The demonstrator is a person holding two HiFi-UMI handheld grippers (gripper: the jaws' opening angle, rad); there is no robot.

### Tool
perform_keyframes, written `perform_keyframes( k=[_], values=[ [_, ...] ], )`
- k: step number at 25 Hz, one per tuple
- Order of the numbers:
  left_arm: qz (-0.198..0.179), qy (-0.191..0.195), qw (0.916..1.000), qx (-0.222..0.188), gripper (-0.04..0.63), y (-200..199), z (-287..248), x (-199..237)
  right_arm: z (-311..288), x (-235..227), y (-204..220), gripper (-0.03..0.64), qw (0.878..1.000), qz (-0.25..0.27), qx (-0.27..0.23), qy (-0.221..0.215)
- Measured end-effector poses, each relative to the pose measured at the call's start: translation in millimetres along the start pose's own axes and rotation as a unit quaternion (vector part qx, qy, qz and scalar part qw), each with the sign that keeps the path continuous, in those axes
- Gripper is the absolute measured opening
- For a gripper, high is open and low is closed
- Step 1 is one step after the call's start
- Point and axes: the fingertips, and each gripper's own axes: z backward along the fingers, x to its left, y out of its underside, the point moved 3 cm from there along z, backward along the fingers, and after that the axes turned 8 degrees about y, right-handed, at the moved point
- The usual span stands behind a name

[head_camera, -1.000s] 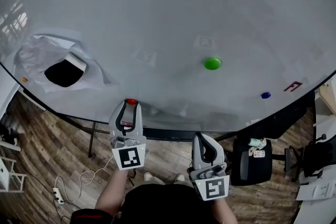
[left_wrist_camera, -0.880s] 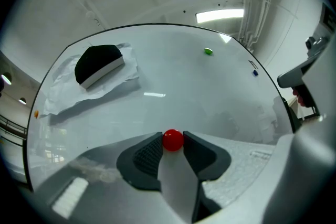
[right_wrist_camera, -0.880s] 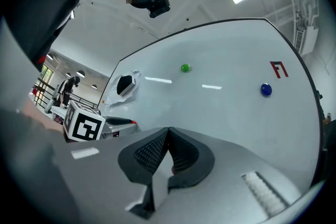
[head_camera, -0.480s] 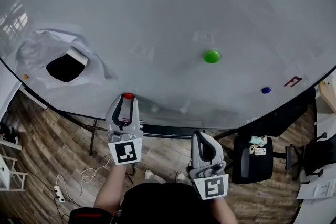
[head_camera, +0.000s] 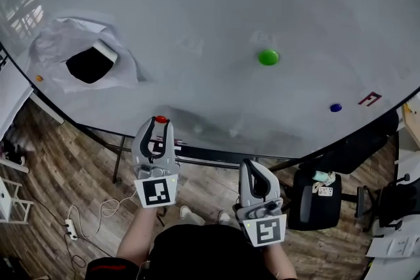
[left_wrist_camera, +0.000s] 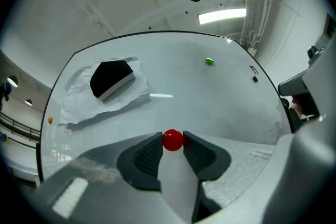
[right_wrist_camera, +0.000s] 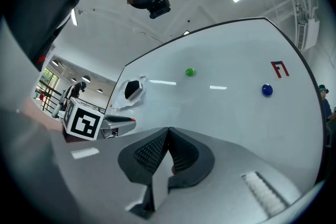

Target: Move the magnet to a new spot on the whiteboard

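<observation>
Where the red magnet [left_wrist_camera: 172,140] sits: at the near edge of the whiteboard [head_camera: 216,3], left of centre, nipped between the left gripper's pad tips.
Left gripper [head_camera: 161,125]: clenched on the red magnet, one pad touching each side of it; its jaws point away from the person toward the board's near edge, with the marker cube nearest the body.
Left arm: the bare forearm [head_camera: 140,233] stretches forward and slightly left from the torso, reaching further out than the right.
Right gripper [head_camera: 253,167]: jaws pressed together tip to tip with nothing between them; it hangs short of the board over the wood floor [head_camera: 59,167], close to the body and right of the left gripper.
Right arm: tucked in close, with the gripper pointing forward and a little left.
Green magnet [head_camera: 268,57]: right of centre on the board, well apart from both grippers.
Blue magnet [head_camera: 336,107]: near the board's right edge, just left of a red F mark [head_camera: 370,99].
Eraser [head_camera: 92,63]: black, lying on crumpled white paper [head_camera: 56,42] at the board's left side.
Orange dot [head_camera: 39,78]: small, at the board's left edge.
</observation>
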Motion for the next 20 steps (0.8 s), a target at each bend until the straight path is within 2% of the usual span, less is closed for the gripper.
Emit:
perform_keyframes(
  k=[13, 20],
  values=[
    [-0.012, -0.034, 0.9994, 0.002, 0.130, -26.7, 44.9, -37.5, 27.2, -12.4, -9.4, 0.002, 0.998, -0.016, -0.014, -0.059],
    [-0.013, -0.057, 0.9983, 0.000, 0.130, -44.7, 71.7, -55.8, 34.5, -17.7, -20.4, 0.002, 0.994, -0.036, -0.043, -0.095]
  ],
)
